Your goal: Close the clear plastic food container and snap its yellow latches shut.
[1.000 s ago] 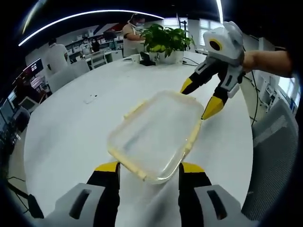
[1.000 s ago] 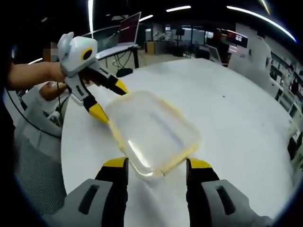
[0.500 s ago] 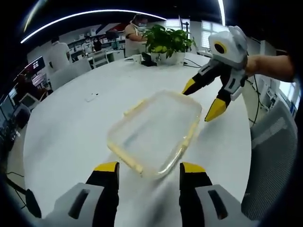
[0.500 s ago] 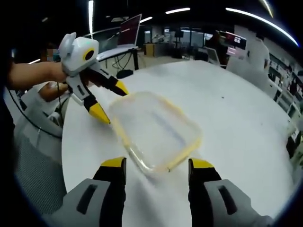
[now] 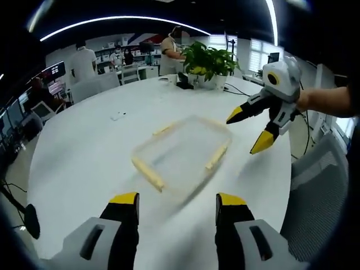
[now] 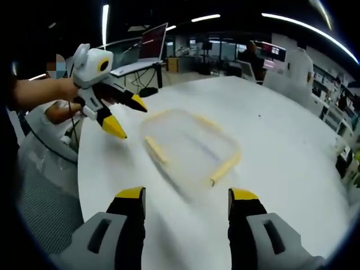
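You've pulled both hand-held grippers, left (image 5: 171,203) & right (image 6: 187,198), back off the container (image 5: 183,152); jaws apart, latches (image 6: 225,167) look down.

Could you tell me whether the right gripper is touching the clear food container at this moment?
Apart. In the left gripper view, white table shows between the right gripper and the container; its open jaws hang beside the far corner.

No legible text, label, brand or number anywhere in either view. The monitors (image 5: 54,71) along the far wall glow with coloured content, too small and blurred to read. The laptop screen (image 6: 154,40) on the side desk likewise shows only unreadable lines.
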### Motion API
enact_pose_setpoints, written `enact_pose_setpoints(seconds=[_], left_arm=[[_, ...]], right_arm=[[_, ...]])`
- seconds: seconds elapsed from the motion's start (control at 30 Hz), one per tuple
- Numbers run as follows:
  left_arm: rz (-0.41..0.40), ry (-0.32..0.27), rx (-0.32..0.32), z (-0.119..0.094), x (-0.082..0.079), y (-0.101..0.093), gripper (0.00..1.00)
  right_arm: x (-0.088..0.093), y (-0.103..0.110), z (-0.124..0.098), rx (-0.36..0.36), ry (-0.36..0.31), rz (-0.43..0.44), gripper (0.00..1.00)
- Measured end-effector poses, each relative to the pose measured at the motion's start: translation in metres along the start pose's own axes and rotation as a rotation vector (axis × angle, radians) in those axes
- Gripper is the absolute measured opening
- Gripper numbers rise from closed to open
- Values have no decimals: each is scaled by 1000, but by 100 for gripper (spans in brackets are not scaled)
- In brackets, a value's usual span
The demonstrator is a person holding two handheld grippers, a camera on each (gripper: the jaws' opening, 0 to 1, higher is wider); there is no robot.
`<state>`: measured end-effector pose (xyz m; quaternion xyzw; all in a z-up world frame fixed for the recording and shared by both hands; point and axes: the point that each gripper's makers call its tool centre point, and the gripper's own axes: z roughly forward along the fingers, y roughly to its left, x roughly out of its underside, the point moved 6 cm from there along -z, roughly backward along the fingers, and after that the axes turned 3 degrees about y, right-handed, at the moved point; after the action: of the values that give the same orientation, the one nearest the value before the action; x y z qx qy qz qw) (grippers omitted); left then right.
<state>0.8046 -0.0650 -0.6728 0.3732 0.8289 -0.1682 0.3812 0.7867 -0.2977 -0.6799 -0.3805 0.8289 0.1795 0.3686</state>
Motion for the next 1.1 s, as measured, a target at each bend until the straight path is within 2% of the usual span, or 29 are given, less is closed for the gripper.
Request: enact_pose_setpoints(seconds=[0.37, 0.53, 0.63, 0.83, 1.1], left_arm=[[-42, -60, -31, -35, 12, -21, 54], [-64, -97, -27, -49, 15, -30, 57], [-59, -102, -25, -57, 20, -38, 62], [-35, -98, -27, -71, 30, -47, 74], [-42, -125, -41, -83, 35, -52, 89]], right_arm=[[6, 15, -31, 52, -66, 12, 63], [14, 24, -40, 73, -67, 10, 66], [19, 31, -45, 76, -82, 30, 70], [31, 42, -56, 84, -92, 10, 78], [38, 50, -68, 83, -142, 33, 92]])
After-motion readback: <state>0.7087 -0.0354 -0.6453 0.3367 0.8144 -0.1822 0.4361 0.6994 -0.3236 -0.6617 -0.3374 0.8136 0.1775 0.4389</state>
